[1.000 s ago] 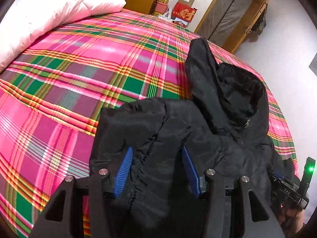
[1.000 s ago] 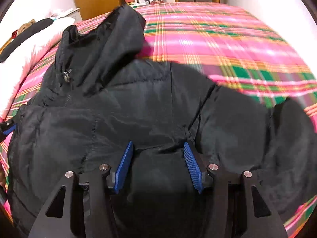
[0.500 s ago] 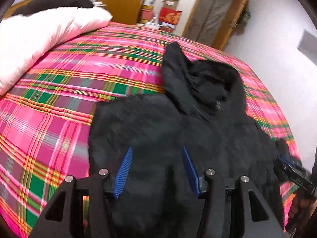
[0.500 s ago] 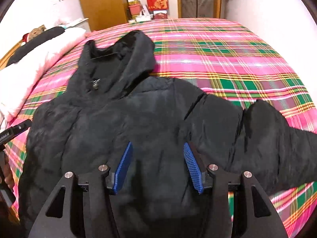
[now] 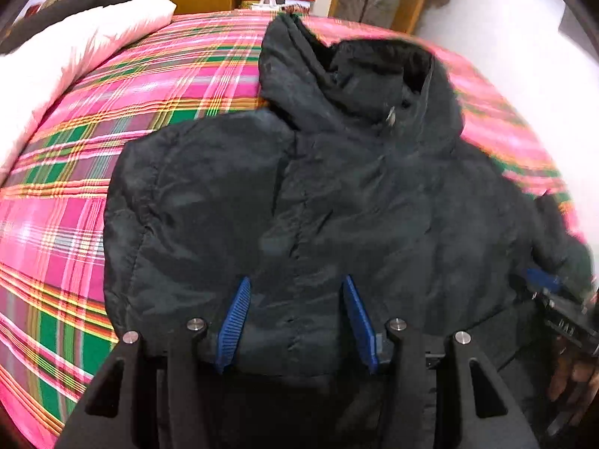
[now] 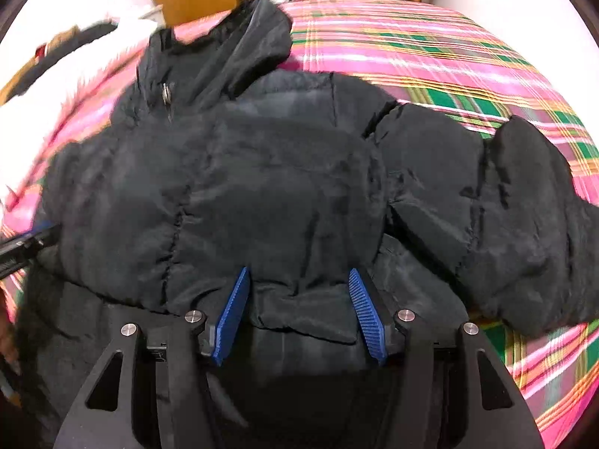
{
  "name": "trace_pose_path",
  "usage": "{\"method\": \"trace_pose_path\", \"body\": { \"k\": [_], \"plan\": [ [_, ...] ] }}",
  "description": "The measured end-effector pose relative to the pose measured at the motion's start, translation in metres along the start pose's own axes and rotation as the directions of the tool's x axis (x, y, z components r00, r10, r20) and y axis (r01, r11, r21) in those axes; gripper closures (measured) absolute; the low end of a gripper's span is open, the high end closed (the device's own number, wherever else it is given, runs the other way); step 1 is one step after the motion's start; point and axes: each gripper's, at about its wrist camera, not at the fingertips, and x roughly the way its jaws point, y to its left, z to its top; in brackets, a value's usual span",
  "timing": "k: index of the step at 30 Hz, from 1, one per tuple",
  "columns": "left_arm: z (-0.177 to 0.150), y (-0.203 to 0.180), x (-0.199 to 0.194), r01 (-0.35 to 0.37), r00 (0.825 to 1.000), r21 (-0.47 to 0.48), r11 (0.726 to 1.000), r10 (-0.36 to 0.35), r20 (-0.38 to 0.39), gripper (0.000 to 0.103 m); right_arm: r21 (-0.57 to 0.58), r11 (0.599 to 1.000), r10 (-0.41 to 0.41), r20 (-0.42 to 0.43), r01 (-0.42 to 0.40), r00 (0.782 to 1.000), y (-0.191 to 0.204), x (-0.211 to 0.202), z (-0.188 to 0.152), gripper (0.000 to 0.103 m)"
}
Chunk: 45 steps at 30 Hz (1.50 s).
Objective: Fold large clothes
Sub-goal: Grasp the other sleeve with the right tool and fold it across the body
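**While the jacket lies flat, both jaws wait open at its hem**

As I look down over the black jacket (image 5: pixel 355 194), it lies spread on the plaid bed (image 5: pixel 149 86), and my left jaws (image 5: pixel 297 318) and right jaws (image 6: pixel 299 310) both hang at its hem end. Each pair stands apart. Padded fabric shows between the pads, but I see neither pair pressing on it. The right pair has just been opening a little wider, with a fold of the hem lying between its pads.

The jacket runs away from me, from its hem at 6 o'clock to the hood (image 5: pixel 337 67) near 12 o'clock. From the right wrist, one sleeve (image 6: pixel 524 205) sticks out toward 3 o'clock across the bed. My right jaws are the nearer pair to it, so I judge that folding it inward falls to them. On the left side the jacket ends in a rounded edge at 9 o'clock, and I can't make out a loose sleeve there.

Compared with a second ago, both wrist views now take in far more of the jacket. The hood sits higher and smaller, the whole chest shows, and the sleeve is seen to its end.
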Motion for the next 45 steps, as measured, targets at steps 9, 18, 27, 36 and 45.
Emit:
{"method": "trace_pose_path", "body": {
  "k": [9,18,27,36,45],
  "plan": [
    [0.0,-0.038,-0.05,0.108,0.976,0.098,0.989,-0.124,0.178,0.05,0.233,0.972,-0.032,0.093,0.009,0.995,-0.081,-0.079,-0.041,0.043],
    [-0.015,-0.079,-0.047,0.121,0.972,0.216,0.969,-0.159,0.171,0.05,0.478,0.874,-0.144,0.083,0.088,0.986,-0.185,-0.101,-0.077,0.037],
    [-0.012,-0.074,-0.022,0.081,0.984,0.174,0.981,-0.106,0.142,0.05,0.633,0.772,-0.156,0.092,0.063,0.983,-0.272,-0.071,-0.079,0.037],
    [-0.012,-0.067,-0.003,0.066,0.991,0.139,0.988,-0.081,0.106,0.05,0.685,0.727,-0.166,0.244,-0.049,0.955,-0.312,-0.064,-0.061,0.037],
    [-0.009,-0.061,-0.006,0.056,0.991,0.122,0.991,-0.07,0.113,0.05,0.67,0.742,-0.219,0.221,0.015,0.95,-0.302,-0.08,-0.036,0.088]
  ]
}}
